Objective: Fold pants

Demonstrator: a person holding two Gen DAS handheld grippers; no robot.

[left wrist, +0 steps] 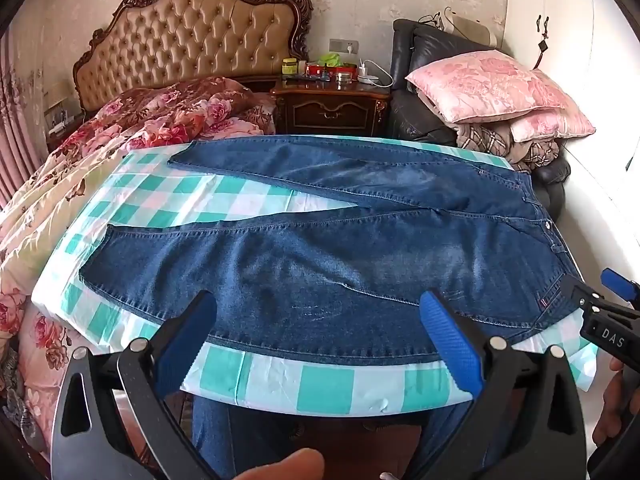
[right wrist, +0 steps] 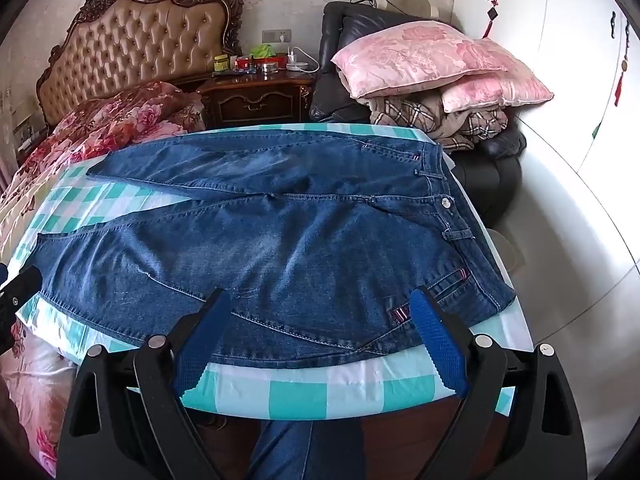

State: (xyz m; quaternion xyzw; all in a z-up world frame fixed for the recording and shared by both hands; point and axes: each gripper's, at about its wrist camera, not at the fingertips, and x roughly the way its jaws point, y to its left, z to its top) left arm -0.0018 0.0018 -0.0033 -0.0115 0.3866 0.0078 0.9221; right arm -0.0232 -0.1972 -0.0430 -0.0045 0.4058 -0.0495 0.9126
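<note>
Blue jeans lie flat on a table under a green-and-white checked cloth, waistband to the right, both legs spread apart toward the left. My left gripper hangs open above the near leg, blue pads wide apart, nothing between them. In the right wrist view the same jeans fill the middle. My right gripper is open over the near hip and pocket, above the cloth. The right gripper also shows at the right edge of the left wrist view, by the waistband corner.
A bed with a floral quilt and tufted headboard lies left. Behind the table stand a dark nightstand with small items and a black armchair stacked with pink pillows. White wardrobe on the right. Person's legs below the table edge.
</note>
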